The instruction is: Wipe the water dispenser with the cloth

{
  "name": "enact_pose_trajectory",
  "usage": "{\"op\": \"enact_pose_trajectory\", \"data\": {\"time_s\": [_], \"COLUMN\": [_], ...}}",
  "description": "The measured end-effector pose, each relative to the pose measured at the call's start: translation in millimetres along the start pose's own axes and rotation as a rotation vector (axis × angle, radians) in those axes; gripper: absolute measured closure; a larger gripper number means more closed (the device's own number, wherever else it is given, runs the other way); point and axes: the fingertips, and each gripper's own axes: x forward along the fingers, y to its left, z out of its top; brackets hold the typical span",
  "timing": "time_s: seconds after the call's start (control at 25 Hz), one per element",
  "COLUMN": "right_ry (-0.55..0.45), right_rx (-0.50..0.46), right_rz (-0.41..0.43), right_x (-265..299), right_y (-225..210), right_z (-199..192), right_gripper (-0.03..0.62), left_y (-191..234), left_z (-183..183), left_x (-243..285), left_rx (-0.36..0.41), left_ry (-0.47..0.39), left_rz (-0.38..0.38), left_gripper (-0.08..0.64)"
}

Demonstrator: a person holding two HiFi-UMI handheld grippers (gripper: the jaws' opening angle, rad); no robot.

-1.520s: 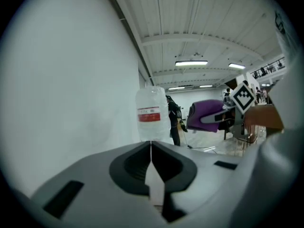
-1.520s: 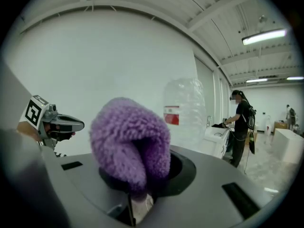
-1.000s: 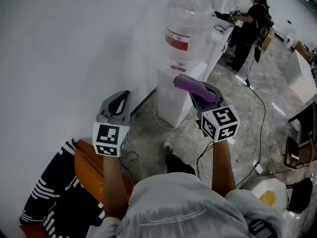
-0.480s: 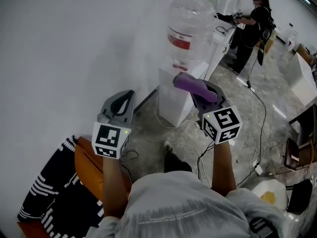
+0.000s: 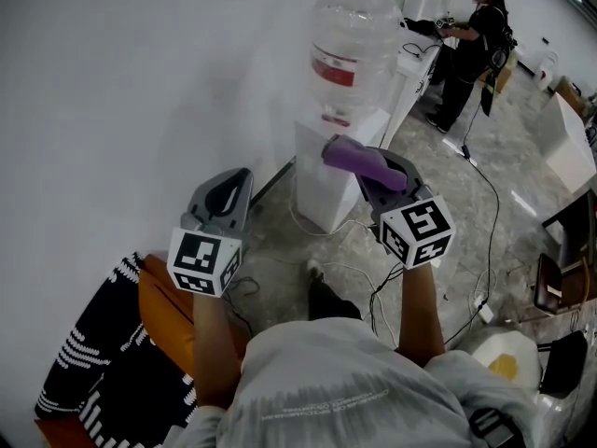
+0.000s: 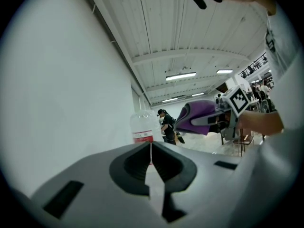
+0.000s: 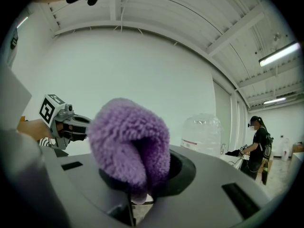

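Little has moved in the last second: the right gripper has brought its purple cloth a touch nearer the water dispenser; the left gripper has drifted slightly away from it; the dispenser itself sits a shade further left in the head view, which I take for a small turn of the head and not a move of the cabinet; the person working beyond the dispenser stands much as before.

The right gripper's jaws are clamped on a folded bunch of the cloth, and the fluffy fold bulges out ahead of the tips in the right gripper view; held so, the soft bulge would meet a surface first, which is probably the reason for this grip. The cloth hangs in the air short of the dispenser's white cabinet, not touching it, and lower than the clear water bottle with a red label seated on top.

The left gripper's jaws are pressed together with only a thin seam between them and nothing held; it waits further back from the dispenser than its partner, apparently kept clear as the spare hand.

Judging by this, the approach is under way and no wiping has begun; cables trail over the floor at the dispenser's foot and could catch a step.
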Motion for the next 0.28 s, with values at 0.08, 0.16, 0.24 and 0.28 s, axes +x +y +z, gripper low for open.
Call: {"op": "enact_pose_trajectory", "data": {"time_s": [0.08, 0.16, 0.24, 0.28], "right_ry": [0.001, 0.004, 0.008, 0.01], "right_rx": [0.005, 0.009, 0.009, 0.009], "right_rz": [0.004, 0.007, 0.009, 0.009], "right_x": [1, 2, 4, 5], "right_y": [0, 0, 1, 1], "right_z": [-2, -4, -7, -9], "right_gripper": [0.514, 0.514, 0.514, 0.514], "left_y": [1, 3, 4, 4], "left_z": [-4, -7, -11, -13], "left_x": [-1, -1, -2, -2], "left_rx": [-0.011, -0.018, -0.024, -0.027], "left_ry": [0.006, 0.011, 0.015, 0.018], "left_rz": [0.005, 0.008, 0.01, 0.011], "left_gripper": [0.541, 0.541, 0.541, 0.541]}}
